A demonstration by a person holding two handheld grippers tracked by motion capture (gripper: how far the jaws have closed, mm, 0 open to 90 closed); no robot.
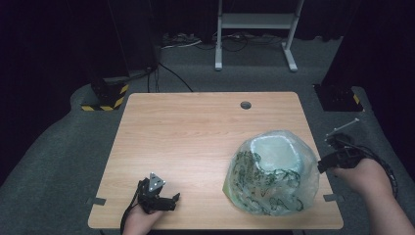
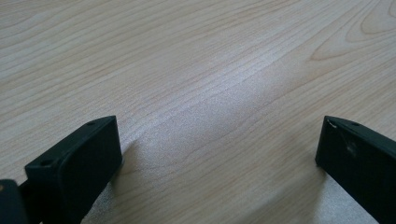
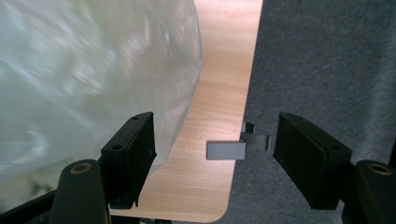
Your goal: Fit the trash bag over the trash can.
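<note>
A bulging clear plastic bag (image 1: 271, 171) with green print lies on the right half of the wooden table (image 1: 195, 132). My right gripper (image 1: 321, 165) hangs at the table's right edge, just beside the bag. In the right gripper view its jaws stand open (image 3: 212, 140), with the table's edge between them and the bag (image 3: 93, 84) against the left jaw's outer side. My left gripper (image 1: 171, 199) rests at the table's front left, far from the bag. The left gripper view shows it open (image 2: 219, 149) over bare wood (image 2: 196, 70), holding nothing.
A grey bracket (image 3: 226, 150) sticks out from the table's right edge, and another (image 1: 96, 200) sits at the left edge. A cable hole (image 1: 245, 105) lies near the far edge. Beyond the table stand a white frame (image 1: 254, 29) and black-and-yellow striped bases (image 1: 105, 100) on grey carpet.
</note>
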